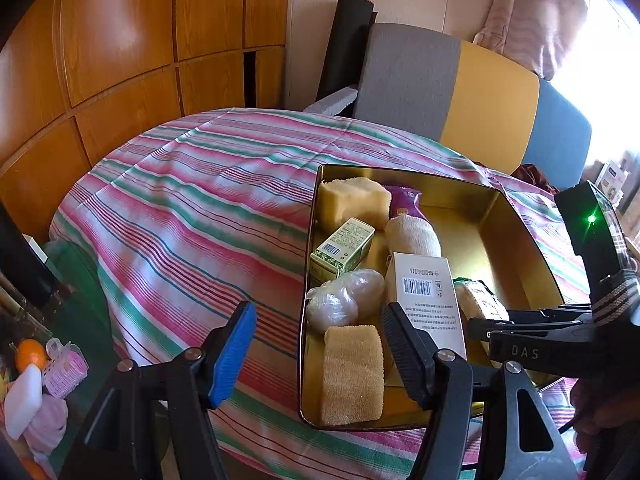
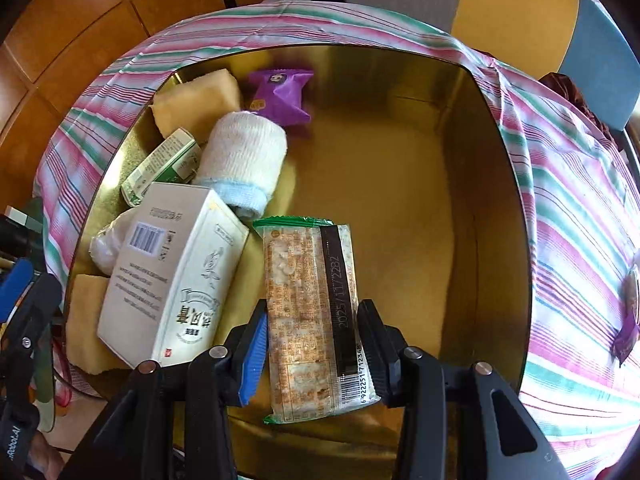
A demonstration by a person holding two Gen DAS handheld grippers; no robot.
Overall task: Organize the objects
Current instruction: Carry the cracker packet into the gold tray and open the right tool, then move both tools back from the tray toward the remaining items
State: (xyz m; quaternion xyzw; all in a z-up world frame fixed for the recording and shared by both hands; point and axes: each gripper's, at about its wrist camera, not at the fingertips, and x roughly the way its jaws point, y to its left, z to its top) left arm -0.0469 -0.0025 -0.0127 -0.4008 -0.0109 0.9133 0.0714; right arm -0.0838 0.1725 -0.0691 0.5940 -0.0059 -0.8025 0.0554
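Right gripper [image 2: 312, 344]: jaws pinched on a green-edged snack pack [image 2: 310, 312], held lengthwise and pointing down into the gold tin [image 2: 504, 184]. Pack hangs over the bare middle of the tin floor, just beside the white box [image 2: 172, 276].

Left gripper [image 1: 316, 352]: jaws spread, nothing between them, hovering over the tin's near left rim.

Tin contents, near to far: sponge [image 1: 352, 376], wrapped buns [image 1: 344, 300], white box, green carton [image 2: 164, 164], rolled towel [image 2: 244, 160], second sponge [image 2: 200, 100], purple sachet [image 2: 280, 96].

Another purple sachet [image 2: 628, 320] lies on the striped cloth [image 1: 180, 208], outside the tin.

Step, as judged: placing the pack in the tin. Next: lower it flat onto the floor, clear of the box, then spread the jaws.
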